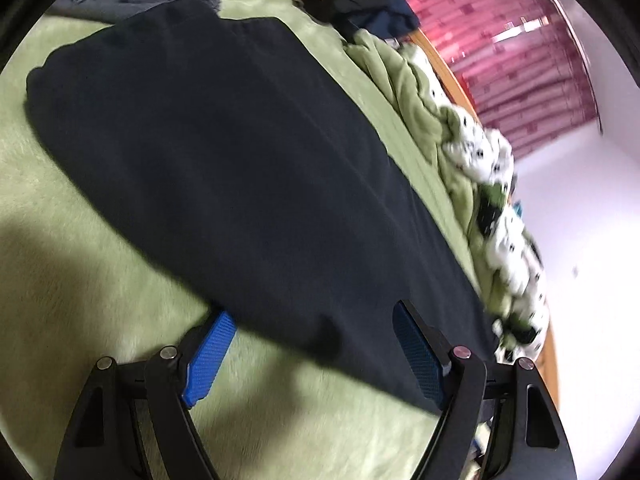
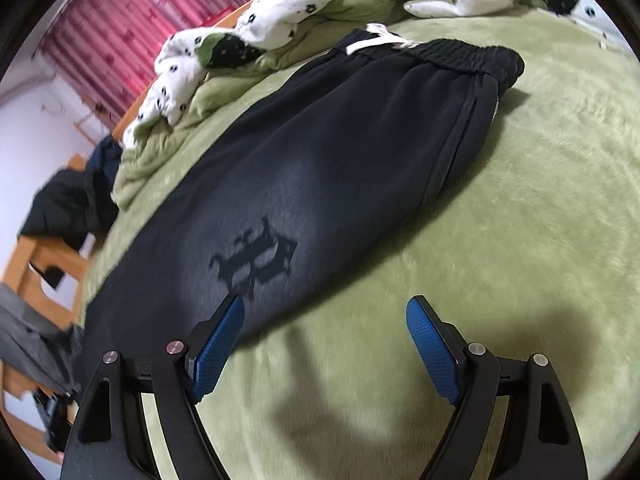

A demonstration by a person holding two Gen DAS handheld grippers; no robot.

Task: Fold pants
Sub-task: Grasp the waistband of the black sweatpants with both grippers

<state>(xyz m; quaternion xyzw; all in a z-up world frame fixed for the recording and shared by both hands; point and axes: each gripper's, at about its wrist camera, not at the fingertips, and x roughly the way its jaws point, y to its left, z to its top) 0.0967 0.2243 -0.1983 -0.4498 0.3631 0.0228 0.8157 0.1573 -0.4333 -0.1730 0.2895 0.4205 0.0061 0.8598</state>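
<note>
Dark navy pants (image 1: 224, 152) lie flat on a green fleece blanket (image 1: 80, 272), folded lengthwise. In the right wrist view the pants (image 2: 320, 168) show an elastic waistband with a white drawstring (image 2: 380, 42) at the far end and a dark emblem (image 2: 256, 262) on a faded patch. My left gripper (image 1: 310, 320) is open, its blue pads either side of the near pants edge. My right gripper (image 2: 326, 312) is open and empty, its left pad (image 2: 218, 350) over the pants edge near the emblem, its right pad over blanket.
A bunched green and white spotted quilt (image 1: 492, 208) lies along the far side of the bed; it also shows in the right wrist view (image 2: 256, 28). A wooden bed frame (image 2: 48, 264) with dark clothes on it and pink curtains (image 1: 512, 60) lie beyond.
</note>
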